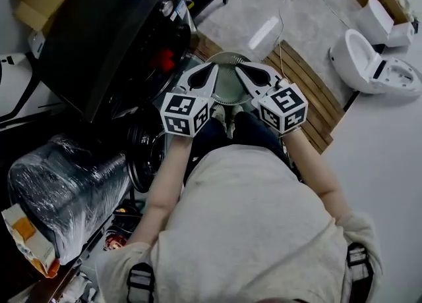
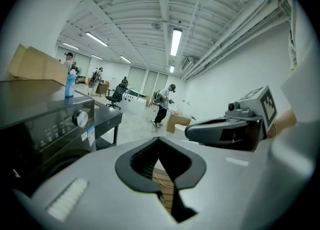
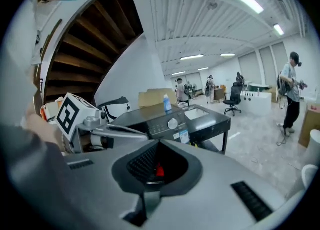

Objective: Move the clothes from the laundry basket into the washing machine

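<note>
Left claw: left gripper (image 1: pixel 212 68) has its jaws pressed together with nothing between them. Through the gap behind the pads I see only the wooden slats (image 1: pixel 310 91).
Right claw: right gripper (image 1: pixel 240 66) is likewise closed and empty. A red speck shows past its pads, well beyond them.
Pose: I hold both up side by side before the chest, noses forward and a little down, tips near each other.
Basket: laundry basket (image 1: pixel 224 54) is round and sits on the slats, below and just ahead of both tips. The grippers hide much of it, so I can't tell what clothes are inside.
Washer: washing machine (image 1: pixel 99 38) stands left of the basket, with a red item (image 1: pixel 163 59) at its front.
Key relation: the basket lies straight down, centred between the claws. It is round, so it has no long axis. Neither gripper is nearer the basket; the left is nearer the machine.
Next (my judgement): open the jaws, go down into the basket, then carry left.
</note>
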